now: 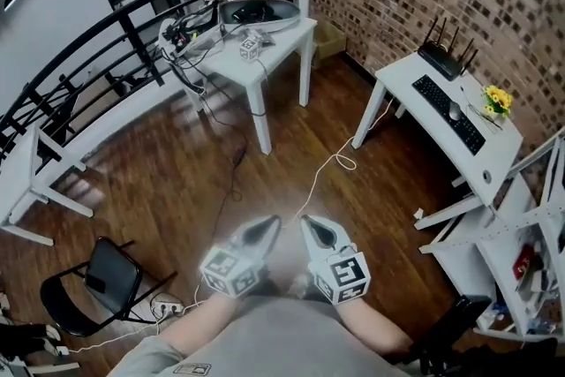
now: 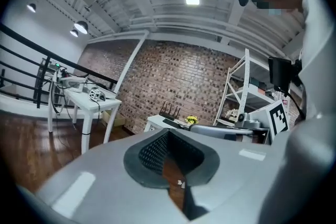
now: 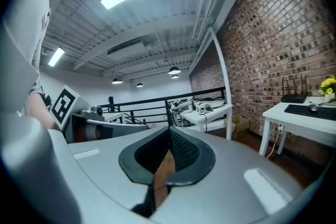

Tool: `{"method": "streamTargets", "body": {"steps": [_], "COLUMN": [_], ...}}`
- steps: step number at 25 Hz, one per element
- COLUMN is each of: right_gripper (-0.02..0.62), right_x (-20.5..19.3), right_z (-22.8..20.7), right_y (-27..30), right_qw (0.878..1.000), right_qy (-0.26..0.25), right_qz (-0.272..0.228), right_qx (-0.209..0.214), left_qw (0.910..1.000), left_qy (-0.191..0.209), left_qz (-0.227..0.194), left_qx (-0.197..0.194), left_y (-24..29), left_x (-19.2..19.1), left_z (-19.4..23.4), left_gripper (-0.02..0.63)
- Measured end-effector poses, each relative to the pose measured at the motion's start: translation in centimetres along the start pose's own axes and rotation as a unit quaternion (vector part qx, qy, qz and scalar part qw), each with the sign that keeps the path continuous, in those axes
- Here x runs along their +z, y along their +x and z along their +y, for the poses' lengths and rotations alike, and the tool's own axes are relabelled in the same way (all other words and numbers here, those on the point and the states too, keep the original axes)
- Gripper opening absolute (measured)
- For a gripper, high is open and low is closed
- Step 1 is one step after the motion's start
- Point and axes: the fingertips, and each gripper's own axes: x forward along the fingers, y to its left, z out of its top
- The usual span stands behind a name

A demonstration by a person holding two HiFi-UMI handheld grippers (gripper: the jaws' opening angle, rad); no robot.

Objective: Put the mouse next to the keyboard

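A black keyboard (image 1: pixel 448 113) lies on the white desk (image 1: pixel 415 71) by the brick wall at the right of the head view. A small pale mouse (image 1: pixel 455 110) sits against the keyboard's far side. My left gripper (image 1: pixel 267 230) and right gripper (image 1: pixel 312 229) are side by side close to my body, above the wooden floor and well away from the desk. Both are shut and hold nothing. The right gripper view shows its shut gripper (image 3: pixel 169 131), with the keyboard (image 3: pixel 310 109) and mouse (image 3: pixel 314 107) far off at the right. In the left gripper view that gripper (image 2: pixel 168 131) points toward the desk (image 2: pixel 157 122).
A router (image 1: pixel 446 57) and yellow flowers (image 1: pixel 497 99) share the desk. A white table (image 1: pixel 282 44) with cables stands at the back by a black railing (image 1: pixel 132 13). A black chair (image 1: pixel 101 278) is at lower left, a white shelf rack (image 1: pixel 521 225) at right, a cable (image 1: pixel 331 163) on the floor.
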Motion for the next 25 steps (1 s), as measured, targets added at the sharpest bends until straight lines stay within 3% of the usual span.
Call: {"method": "streamTargets", "body": {"steps": [7, 14, 20, 25], "right_gripper": [0.012, 0.012, 0.012, 0.012], "right_x": [1.9, 2.9, 3.0, 2.6], "right_z": [-7.1, -11.2, -12.8, -12.9], "right_y": [-1.7, -3.3, -4.7, -4.8], "right_qw": [0.992, 0.97, 0.948, 0.935], "right_qy": [0.019, 0.045, 0.054, 0.062], "right_qz": [-0.021, -0.038, -0.045, -0.047], "right_qx": [-0.126, -0.237, -0.309, -0.347], "left_qw": [0.9914, 0.9689, 0.9481, 0.9355], "left_qy": [0.01, 0.012, 0.019, 0.021], "left_qz": [0.036, 0.073, 0.095, 0.111], "left_qx": [-0.126, -0.236, -0.303, -0.335], "left_y": [8.1, 13.7, 15.8, 16.2], "left_x": [0.7, 1.1, 1.3, 1.0], "left_z": [-2.6, -4.3, -5.8, -6.0], "left_gripper": [-0.003, -0.003, -0.003, -0.003]}}
